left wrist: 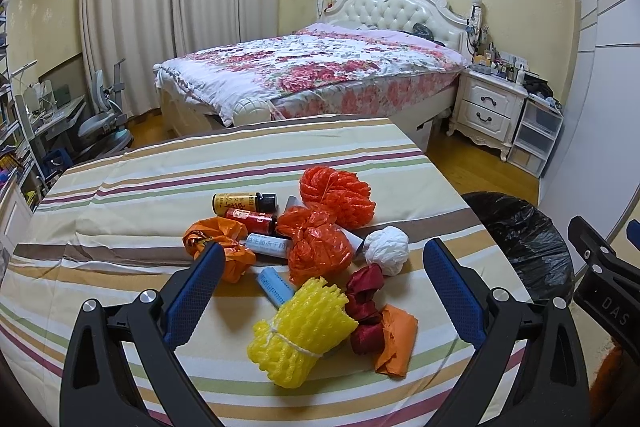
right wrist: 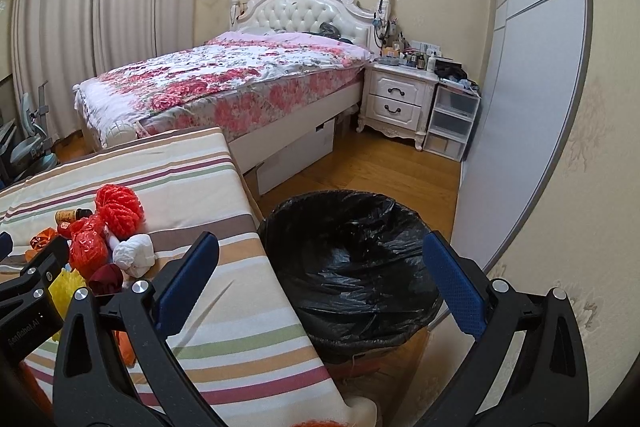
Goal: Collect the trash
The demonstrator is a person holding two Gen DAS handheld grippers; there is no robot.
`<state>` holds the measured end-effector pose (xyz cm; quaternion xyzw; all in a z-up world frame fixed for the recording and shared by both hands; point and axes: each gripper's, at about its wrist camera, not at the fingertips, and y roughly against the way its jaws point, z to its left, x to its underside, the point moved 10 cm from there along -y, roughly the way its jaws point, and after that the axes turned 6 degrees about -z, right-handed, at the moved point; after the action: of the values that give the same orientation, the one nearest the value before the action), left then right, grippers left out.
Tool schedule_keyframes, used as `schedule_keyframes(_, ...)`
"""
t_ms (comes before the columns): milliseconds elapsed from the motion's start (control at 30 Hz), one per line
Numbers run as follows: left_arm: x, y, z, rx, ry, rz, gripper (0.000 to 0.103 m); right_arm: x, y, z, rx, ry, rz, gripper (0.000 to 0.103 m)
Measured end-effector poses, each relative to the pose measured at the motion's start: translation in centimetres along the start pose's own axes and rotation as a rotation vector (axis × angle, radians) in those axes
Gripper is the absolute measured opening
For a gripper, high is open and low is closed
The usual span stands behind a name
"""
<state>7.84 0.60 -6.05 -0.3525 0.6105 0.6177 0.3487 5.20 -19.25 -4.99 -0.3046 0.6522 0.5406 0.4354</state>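
A pile of trash lies on the striped table [left wrist: 120,187]: a yellow foam net [left wrist: 300,331], a dark red wad [left wrist: 366,311], an orange paper [left wrist: 396,343], a white wad [left wrist: 387,251], red-orange bags [left wrist: 316,247], a red net [left wrist: 338,197], small bottles [left wrist: 244,205] and a blue pack [left wrist: 275,286]. My left gripper [left wrist: 326,291] is open and empty, just above the yellow net. My right gripper [right wrist: 322,283] is open and empty, over the black-lined trash bin [right wrist: 348,267], which also shows in the left wrist view [left wrist: 520,239].
The bin stands on the wood floor right of the table's edge [right wrist: 276,267]. A flowered bed [left wrist: 312,67] and white nightstand [left wrist: 488,107] stand behind. A desk and chair [left wrist: 100,123] are at the far left. A wardrobe wall [right wrist: 520,107] is close on the right.
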Motion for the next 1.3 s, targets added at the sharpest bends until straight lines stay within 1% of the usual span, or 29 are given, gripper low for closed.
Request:
schedule_keyframes(767, 1.3, -0.7, -0.1, -0.004, -0.005, 0.023, 0.097, 0.8, -0.3, 0.1, -0.004, -0.003, 0.022, 0.099)
schedule_keyframes(1300, 1.3, -0.7, -0.1, -0.004, -0.004, 0.025, 0.097, 1.1, -0.5, 0.1, -0.005, 0.0, 0.034, 0.099)
